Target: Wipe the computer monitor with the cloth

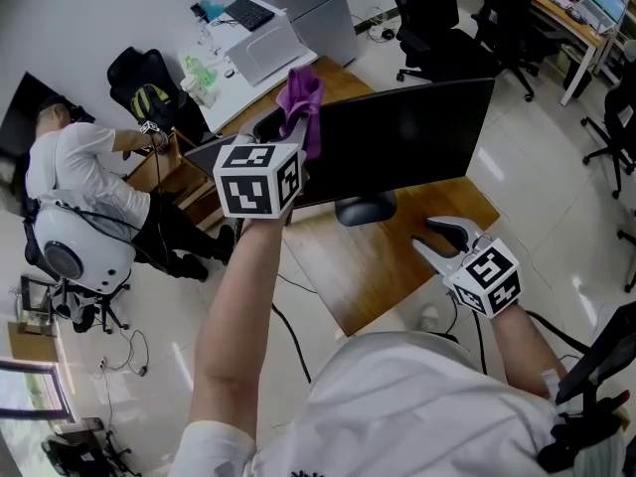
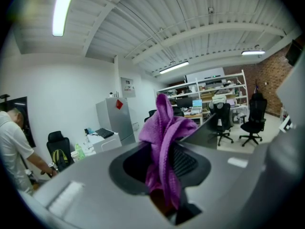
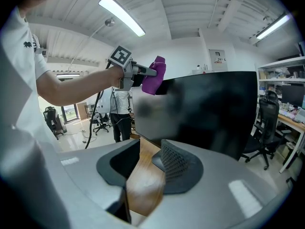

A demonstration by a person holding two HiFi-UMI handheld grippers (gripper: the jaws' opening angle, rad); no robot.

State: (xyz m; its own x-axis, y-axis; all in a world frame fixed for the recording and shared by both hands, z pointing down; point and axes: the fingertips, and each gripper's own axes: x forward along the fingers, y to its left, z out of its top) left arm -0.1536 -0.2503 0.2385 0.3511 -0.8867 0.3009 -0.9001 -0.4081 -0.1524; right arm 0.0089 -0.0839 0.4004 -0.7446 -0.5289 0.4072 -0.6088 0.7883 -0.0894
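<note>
Wood-grain desk (image 1: pixel 383 271), one, standing on a pale glossy tiled floor (image 1: pixel 556 177) in an open office. The ceiling is white and ribbed, and the left gripper view shows three lit strip lights (image 2: pixel 174 67).

Room counts from the head view:
- At least three black office chairs (image 1: pixel 507 28) beyond the desk's far and right sides.
- One white desk (image 1: pixel 234 92) past the far left corner.
- One grey cabinet (image 1: pixel 313 8) next to the white desk.
- One other person (image 1: pixel 75 177) in a white shirt, standing well off the left edge.

On the wood desk:
- Monitor (image 1: pixel 402 137), one, screen dark. It runs along the far part of the desk on a single dark stand base (image 1: pixel 366 209) near the desk's middle.
- Cloth (image 1: pixel 301 102), one, purple. It is held up in the air over the desk's far left part, at the monitor's upper left corner. I cannot tell whether it touches the screen.

Tools, two:
- Left tool (image 2: pixel 162 175): raised on an outstretched arm, jaws pinching the cloth, which bunches up and stands out beyond the tips.
- Right tool (image 3: pixel 145 168): low over the desk near its front right corner, jaws spread. Only bare wood shows between them, and they point toward the stand base without touching it.
</note>
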